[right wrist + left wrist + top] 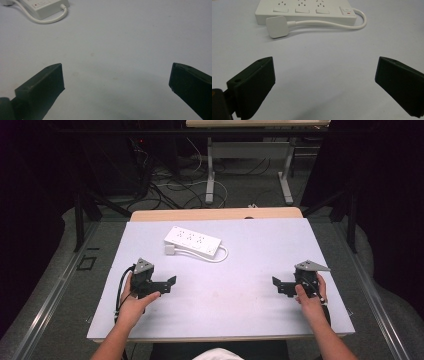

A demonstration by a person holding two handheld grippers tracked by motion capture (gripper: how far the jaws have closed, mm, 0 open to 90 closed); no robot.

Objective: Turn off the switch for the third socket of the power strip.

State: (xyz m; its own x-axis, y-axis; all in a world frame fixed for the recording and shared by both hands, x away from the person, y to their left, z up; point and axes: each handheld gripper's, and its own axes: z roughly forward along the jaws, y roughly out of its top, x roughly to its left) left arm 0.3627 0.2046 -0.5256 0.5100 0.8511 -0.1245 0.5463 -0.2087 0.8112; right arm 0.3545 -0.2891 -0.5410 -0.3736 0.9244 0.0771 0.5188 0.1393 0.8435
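Resting on the bench (300,240), strip (193,240) lies far-center, long axis slanting left-to-right, plug (276,26) at its near-left end. Left claw (171,283) is nearer, strip straight ahead of it; right claw (276,285) well apart. Both released, holding nothing.

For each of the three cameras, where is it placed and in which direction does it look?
High view: above the person's side, looking forward and down on the table; both forearms, left claw and right claw show.
Left gripper view: rides the left claw, faces the power strip and its plug; own open jaws show.
Right gripper view: rides the right claw, faces the table; open jaws.
All three views share the power strip.
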